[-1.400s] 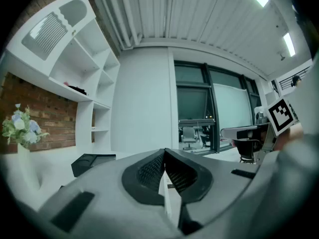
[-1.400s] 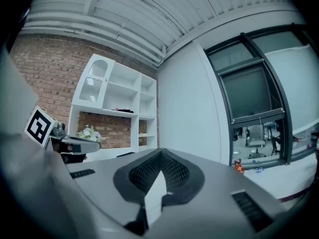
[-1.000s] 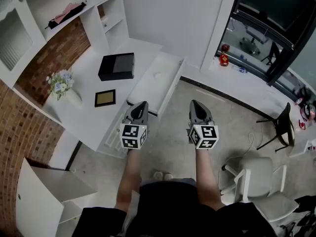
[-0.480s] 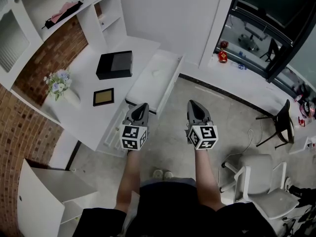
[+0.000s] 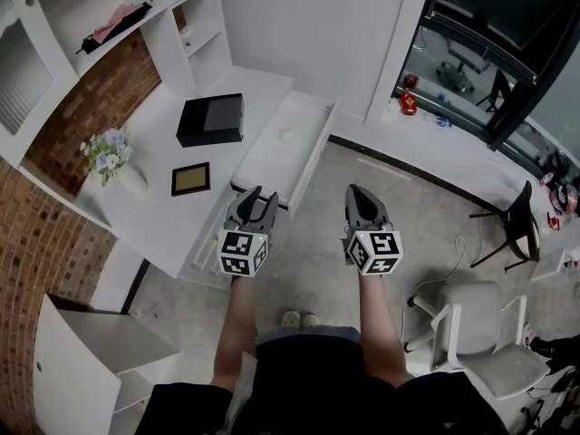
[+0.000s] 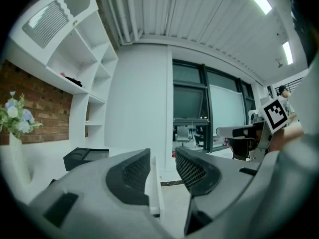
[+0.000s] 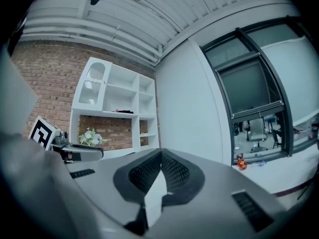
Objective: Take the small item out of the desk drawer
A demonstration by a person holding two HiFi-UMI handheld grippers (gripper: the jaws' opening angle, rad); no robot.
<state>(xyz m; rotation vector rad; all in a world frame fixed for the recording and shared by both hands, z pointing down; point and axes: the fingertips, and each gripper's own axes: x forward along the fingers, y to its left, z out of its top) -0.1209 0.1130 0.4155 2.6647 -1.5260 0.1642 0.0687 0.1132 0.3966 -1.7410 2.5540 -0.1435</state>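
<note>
Steep overhead head view and both level views share desk (image 5: 149, 211).

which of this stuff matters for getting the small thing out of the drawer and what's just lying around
For the job:
- open desk drawer
- small pale item lying inside it
- left gripper, jaws just been opening, nothing between them
- right gripper, shut and empty

Just lying about:
- black box
- framed picture
- vase of flowers
- white chair
</note>
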